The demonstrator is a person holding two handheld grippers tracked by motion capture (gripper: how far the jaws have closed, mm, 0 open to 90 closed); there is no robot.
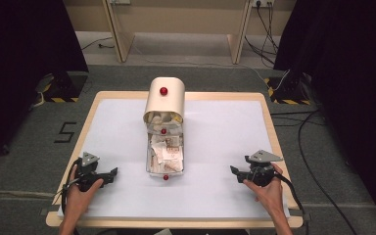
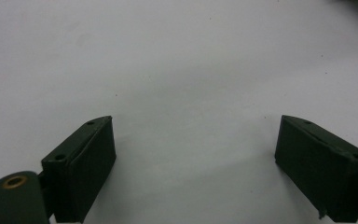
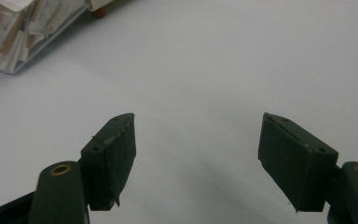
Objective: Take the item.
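Paper-filled drawer (image 1: 165, 157) between left hand-held gripper (image 1: 111, 174), right hand-held gripper (image 1: 234, 171).

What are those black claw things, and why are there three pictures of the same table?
A person sits at a table and holds a squeeze tool in each hand: the left gripper and the right gripper. One picture comes from a camera high above. The other two come from small cameras riding on the tools, so you see their black jaws up close. In the middle of the white table stands a small gold box with red knobs, and its drawer is pulled out, full of paper slips. Both tools are open and hold nothing.
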